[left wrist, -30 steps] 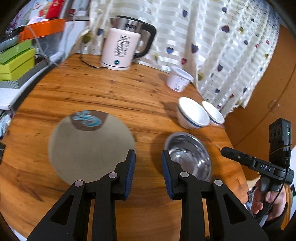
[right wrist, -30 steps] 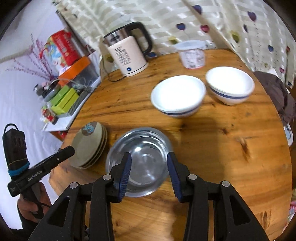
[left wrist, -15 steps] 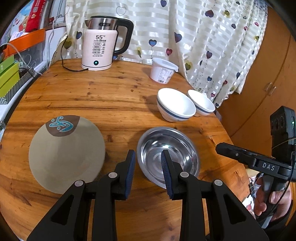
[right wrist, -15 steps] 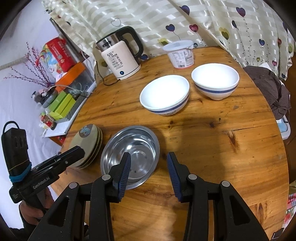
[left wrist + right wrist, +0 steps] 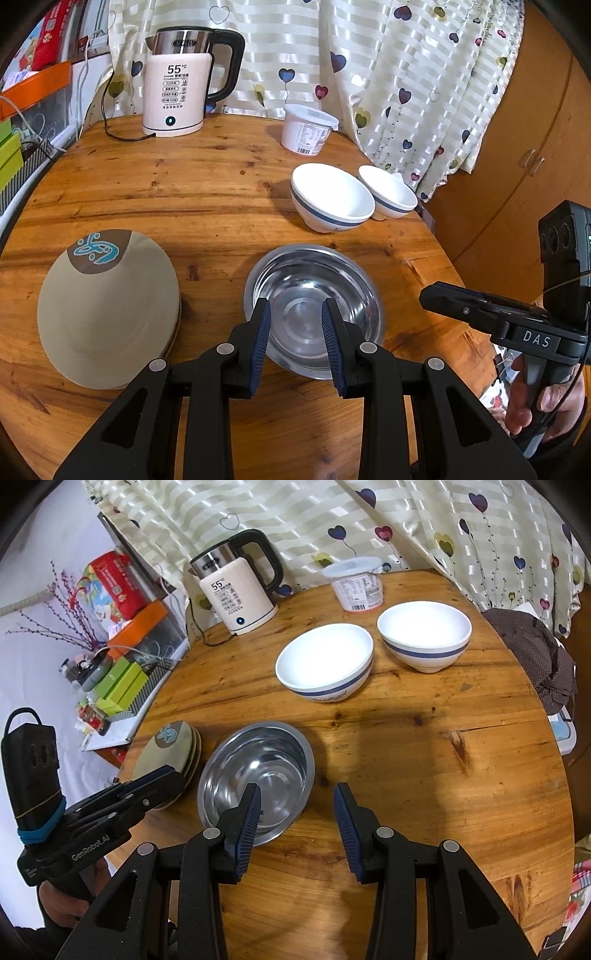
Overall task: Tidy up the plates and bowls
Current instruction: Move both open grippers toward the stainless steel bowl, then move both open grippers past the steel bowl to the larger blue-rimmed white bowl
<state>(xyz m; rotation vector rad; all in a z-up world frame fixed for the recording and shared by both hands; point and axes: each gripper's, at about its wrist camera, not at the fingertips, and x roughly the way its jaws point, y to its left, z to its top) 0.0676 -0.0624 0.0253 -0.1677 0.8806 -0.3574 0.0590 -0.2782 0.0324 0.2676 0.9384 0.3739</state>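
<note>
The steel bowl [image 5: 313, 308] sits upright near the front edge of the round wooden table [image 5: 207, 192], and it looks thin, stiff and light, with a polished wall that would likely slide between rubber pads; the flared rim is the sensible place to take hold, one pad inside and one outside. Just to its left lies the stack of beige plates [image 5: 107, 314], close beside it but apart as far as the fisheye lets one judge. Behind it stand two white bowls with blue bands [image 5: 325, 664], near each other, probably ceramic, heavier and chip-prone, so they want a firm pinch on the rim and a gentle set-down. The left gripper [image 5: 295, 341] hangs over the steel bowl's near side with its jaws partly apart and nothing between them, the basin showing through the gap. The right gripper [image 5: 297, 821] also stands apart and empty; its left finger overlaps the bowl's near rim while the right finger is over bare wood.
</note>
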